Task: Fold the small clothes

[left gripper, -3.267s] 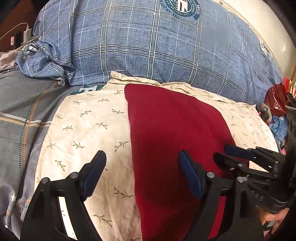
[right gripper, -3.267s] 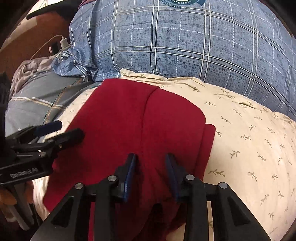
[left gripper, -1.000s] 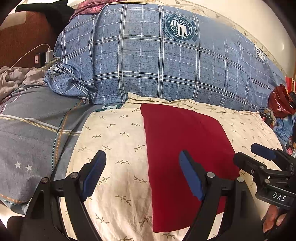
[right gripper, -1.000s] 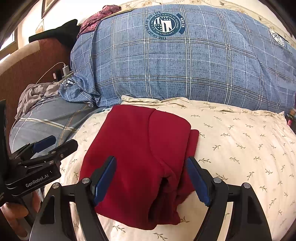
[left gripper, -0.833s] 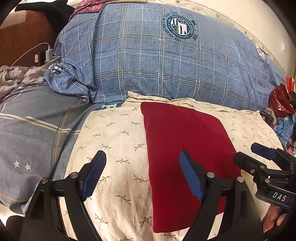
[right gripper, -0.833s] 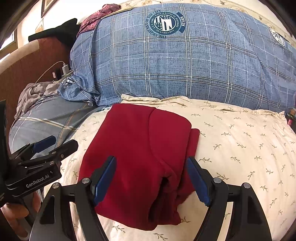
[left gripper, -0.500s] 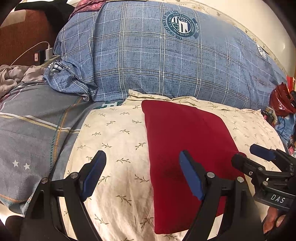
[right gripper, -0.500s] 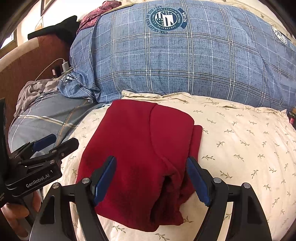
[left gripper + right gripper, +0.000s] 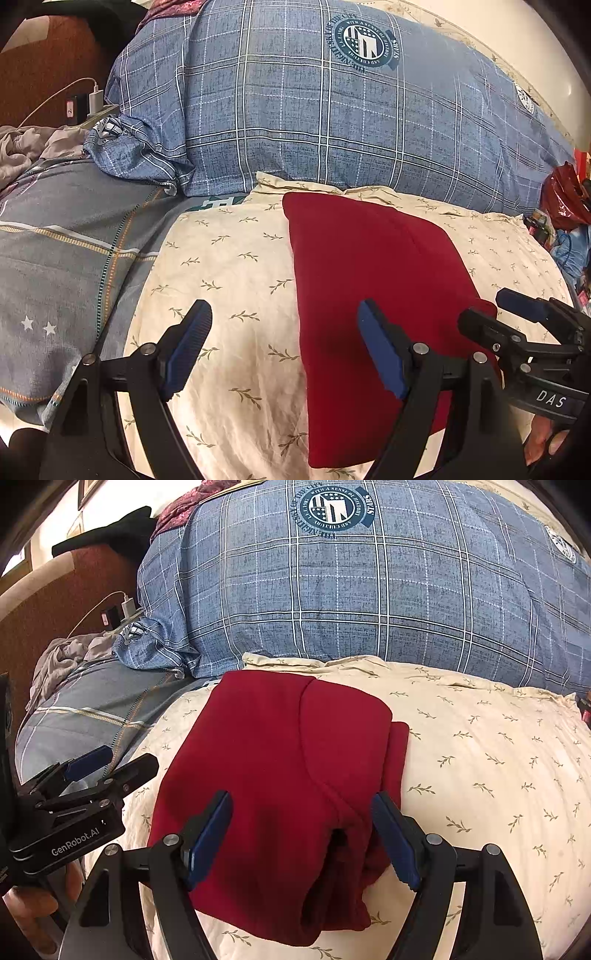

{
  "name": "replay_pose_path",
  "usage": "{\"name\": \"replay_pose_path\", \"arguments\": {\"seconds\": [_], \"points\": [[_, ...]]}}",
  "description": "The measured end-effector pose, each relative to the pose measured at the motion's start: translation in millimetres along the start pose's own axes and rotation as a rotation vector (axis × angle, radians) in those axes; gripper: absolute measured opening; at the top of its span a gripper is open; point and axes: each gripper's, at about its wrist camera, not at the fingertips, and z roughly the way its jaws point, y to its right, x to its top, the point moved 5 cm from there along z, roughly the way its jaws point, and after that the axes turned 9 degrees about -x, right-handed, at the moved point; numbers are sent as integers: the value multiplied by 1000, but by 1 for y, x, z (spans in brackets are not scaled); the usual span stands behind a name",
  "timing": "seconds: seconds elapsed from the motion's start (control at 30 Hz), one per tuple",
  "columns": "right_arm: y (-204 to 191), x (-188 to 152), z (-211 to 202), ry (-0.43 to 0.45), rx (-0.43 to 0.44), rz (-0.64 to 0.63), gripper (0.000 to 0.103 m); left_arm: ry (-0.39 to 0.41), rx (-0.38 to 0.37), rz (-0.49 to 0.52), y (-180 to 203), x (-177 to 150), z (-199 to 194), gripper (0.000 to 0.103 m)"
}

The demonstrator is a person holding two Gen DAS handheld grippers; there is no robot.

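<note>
1. My left gripper (image 9: 284,345) fills the bottom of its frame with jaws spread wide and nothing between them. Its left pad hangs over bare cream cloth, and its right pad over the left margin of the red garment (image 9: 373,266).
2. My right gripper (image 9: 301,836) is also wide open, low in its frame. It straddles the near end of the red garment, where the folded layers gape in a dark pocket.
3. The red garment is a soft, matte, fleecy rectangle lying folded at frame centre. A curved seam crosses its top layer, and a narrower layer sticks out along its right edge.
4. It rests on a cream pillow (image 9: 491,746) printed with small olive sprigs — plump, rounded, with bare cloth to the right of the garment.
5. In the left view, grey plaid bedding (image 9: 66,254) slopes away at middle left.
6. Beyond, a big blue plaid pillow (image 9: 369,590) bearing a round crest walls off the upper frame, touching the cream pillow's far edge.
</note>
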Motion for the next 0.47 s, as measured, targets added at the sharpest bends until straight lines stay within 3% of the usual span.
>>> {"name": "replay_pose_path", "arguments": {"seconds": [0.47], "points": [[8,2,3,-9,17,16,79,5,-22,15,-4,4,2,81]]}}
